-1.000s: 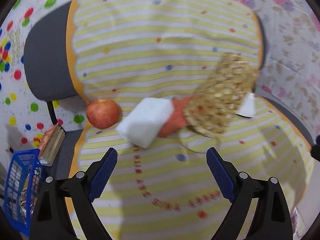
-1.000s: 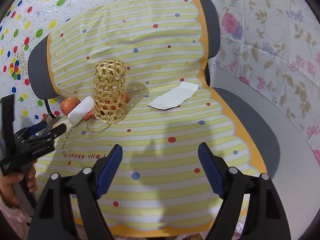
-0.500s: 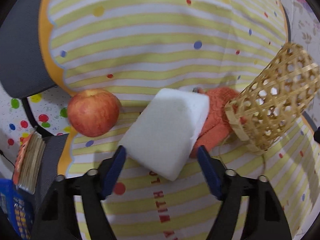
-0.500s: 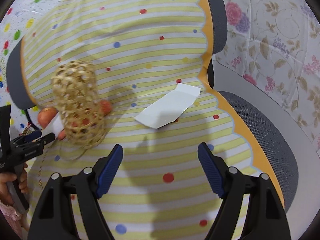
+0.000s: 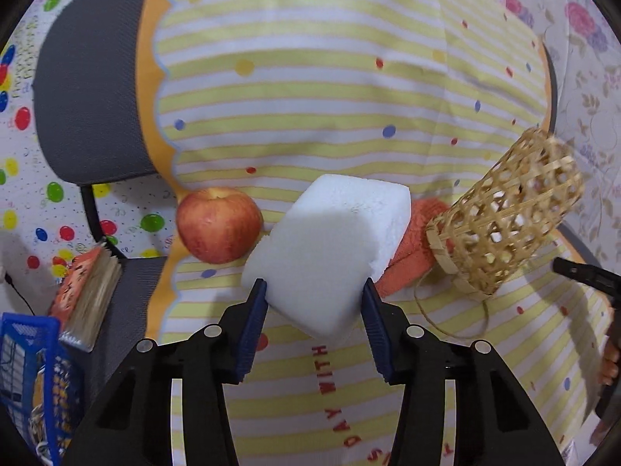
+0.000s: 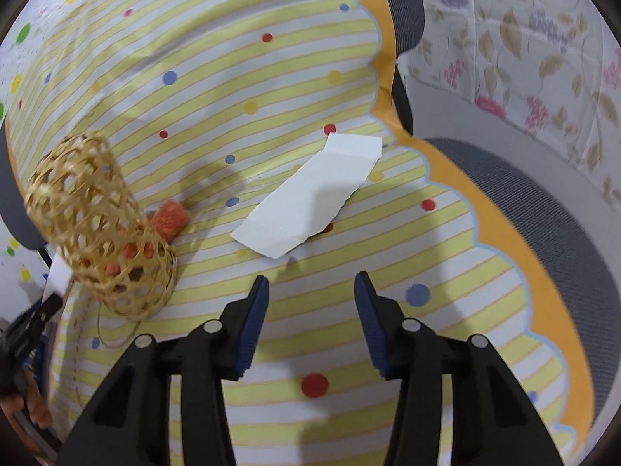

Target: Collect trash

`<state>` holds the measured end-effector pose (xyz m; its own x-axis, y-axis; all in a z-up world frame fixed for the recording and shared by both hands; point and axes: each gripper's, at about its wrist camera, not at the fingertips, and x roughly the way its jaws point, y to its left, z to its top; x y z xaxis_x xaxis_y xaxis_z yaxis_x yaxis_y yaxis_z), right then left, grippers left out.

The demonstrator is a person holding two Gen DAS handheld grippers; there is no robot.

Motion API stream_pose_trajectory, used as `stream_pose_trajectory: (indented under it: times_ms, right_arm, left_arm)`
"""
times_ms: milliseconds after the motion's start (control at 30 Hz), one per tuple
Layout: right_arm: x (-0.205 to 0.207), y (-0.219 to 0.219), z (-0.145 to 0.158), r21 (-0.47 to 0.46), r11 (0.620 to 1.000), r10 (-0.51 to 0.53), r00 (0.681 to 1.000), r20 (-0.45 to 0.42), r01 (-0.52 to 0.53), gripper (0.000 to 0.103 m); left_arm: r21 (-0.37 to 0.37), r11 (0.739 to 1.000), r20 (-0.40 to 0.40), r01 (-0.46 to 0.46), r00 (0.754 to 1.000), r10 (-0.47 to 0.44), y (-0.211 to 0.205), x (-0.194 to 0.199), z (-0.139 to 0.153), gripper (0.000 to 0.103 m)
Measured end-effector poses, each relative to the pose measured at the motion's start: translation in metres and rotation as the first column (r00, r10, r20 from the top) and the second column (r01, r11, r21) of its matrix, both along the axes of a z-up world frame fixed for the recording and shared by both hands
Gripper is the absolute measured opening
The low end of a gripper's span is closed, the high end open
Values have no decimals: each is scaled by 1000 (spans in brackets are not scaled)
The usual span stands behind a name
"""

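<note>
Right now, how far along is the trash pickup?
Done: nothing visibly collected yet. In hand: left tongs closing around the white foam block, pads at its sides. Right tongs closing with nothing between them, just short of the paper scrap. Left: lift both and bin them.

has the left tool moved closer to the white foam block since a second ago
Yes. The left tool has advanced toward the white foam block beside the red apple; the block now sits between its closing jaws.
</note>
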<state>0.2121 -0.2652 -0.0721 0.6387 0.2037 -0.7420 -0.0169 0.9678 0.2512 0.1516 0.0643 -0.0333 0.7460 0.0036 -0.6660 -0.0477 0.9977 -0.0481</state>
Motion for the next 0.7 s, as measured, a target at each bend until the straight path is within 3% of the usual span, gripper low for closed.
stream_pose_trajectory:
  times_ms: [367, 533, 600, 667, 700]
  right_arm:
    - [43, 8, -19, 170, 984, -37, 996, -79, 50, 46]
    - [69, 8, -22, 173, 980, -88, 994, -60, 97, 45]
    - [78, 8, -22, 160, 980, -107, 993, -56, 115, 37]
    - [87, 5, -23, 134, 980, -138, 988, -66, 146, 2]
    - [90, 3, -24, 142, 978, -141, 987, -73, 151, 1]
  left_arm:
    - [4, 1000, 19, 3, 1000, -3, -4, 2, 4, 51]
    - [-12, 1000, 21, -7, 1000, 7, 1, 5, 4, 52]
    - [-11, 1000, 21, -11, 1000, 11, 2, 6, 5, 52]
    - [-13, 1000, 20, -13, 1000, 13, 1, 5, 5, 52]
    - [-12, 1000, 20, -14, 1000, 14, 1, 4, 6, 52]
